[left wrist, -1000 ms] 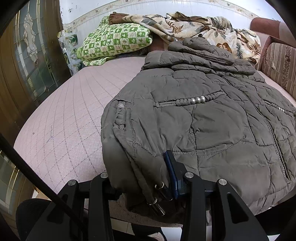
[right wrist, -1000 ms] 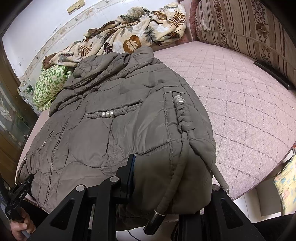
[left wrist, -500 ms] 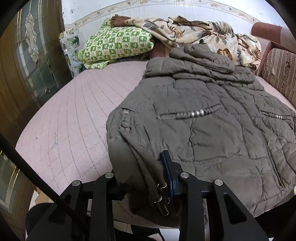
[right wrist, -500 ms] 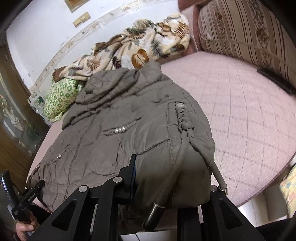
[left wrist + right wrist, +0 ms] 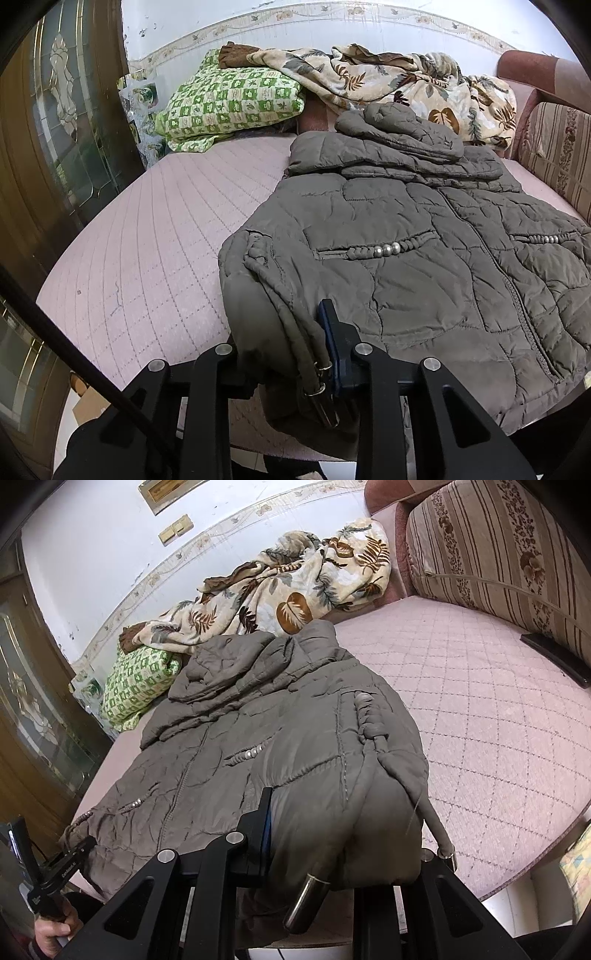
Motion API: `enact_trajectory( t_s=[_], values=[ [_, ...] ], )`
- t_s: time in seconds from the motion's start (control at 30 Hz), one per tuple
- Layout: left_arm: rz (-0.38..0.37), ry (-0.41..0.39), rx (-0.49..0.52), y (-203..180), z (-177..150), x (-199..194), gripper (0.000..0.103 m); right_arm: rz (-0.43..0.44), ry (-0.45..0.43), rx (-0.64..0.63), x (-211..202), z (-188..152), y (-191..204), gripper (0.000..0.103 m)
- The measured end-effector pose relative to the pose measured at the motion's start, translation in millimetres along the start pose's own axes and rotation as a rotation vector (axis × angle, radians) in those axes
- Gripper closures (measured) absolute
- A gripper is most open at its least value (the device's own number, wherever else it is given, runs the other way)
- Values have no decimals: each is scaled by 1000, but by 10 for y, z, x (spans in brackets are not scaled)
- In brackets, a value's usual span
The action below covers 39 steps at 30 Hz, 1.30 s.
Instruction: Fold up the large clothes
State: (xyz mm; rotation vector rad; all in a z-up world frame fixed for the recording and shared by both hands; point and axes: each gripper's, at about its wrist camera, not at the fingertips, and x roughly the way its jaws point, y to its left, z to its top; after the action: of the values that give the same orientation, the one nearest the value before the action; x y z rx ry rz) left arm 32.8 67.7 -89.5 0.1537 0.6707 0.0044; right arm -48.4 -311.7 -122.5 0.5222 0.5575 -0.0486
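From your left wrist view, the left gripper [image 5: 291, 354] is closing its jaws on the near left hem corner of the padded grey jacket [image 5: 424, 266], with a drawstring toggle [image 5: 325, 402] bunched in alongside the fabric. The jacket is lying front-up and zipped on the pink quilted mattress [image 5: 147, 251], its hood [image 5: 399, 129] pointing away from you toward the leaf-print blanket [image 5: 399, 77] and the green checked pillow [image 5: 229, 103]. The toggle is taking up room between the pads, so the slick fabric could be slipping out as you carry the hem toward the hood. From your right wrist view, the right gripper [image 5: 343, 834] is clamping the opposite hem corner, thick padding bulging between its fingers, while two drawstring ends [image 5: 306, 901] are dangling loose over the bed's edge. Those cords could be snagging on the gripper frame. Your hand [image 5: 51, 930] holding the other gripper is showing at lower left. If one side is rising faster than the other, the fold could be coming out skewed, and the puffy filling may be springing the fold back open.
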Motion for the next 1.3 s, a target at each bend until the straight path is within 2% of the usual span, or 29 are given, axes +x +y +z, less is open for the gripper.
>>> enact_trajectory(
  t_s=[0.6, 1.3],
  values=[
    [-11, -27, -36, 128, 117, -114, 77, 44, -30, -27, -151, 150, 58, 83],
    [-21, -116, -54, 253, 538, -243, 77, 82, -94, -53, -304, 602, 273, 86]
  ],
)
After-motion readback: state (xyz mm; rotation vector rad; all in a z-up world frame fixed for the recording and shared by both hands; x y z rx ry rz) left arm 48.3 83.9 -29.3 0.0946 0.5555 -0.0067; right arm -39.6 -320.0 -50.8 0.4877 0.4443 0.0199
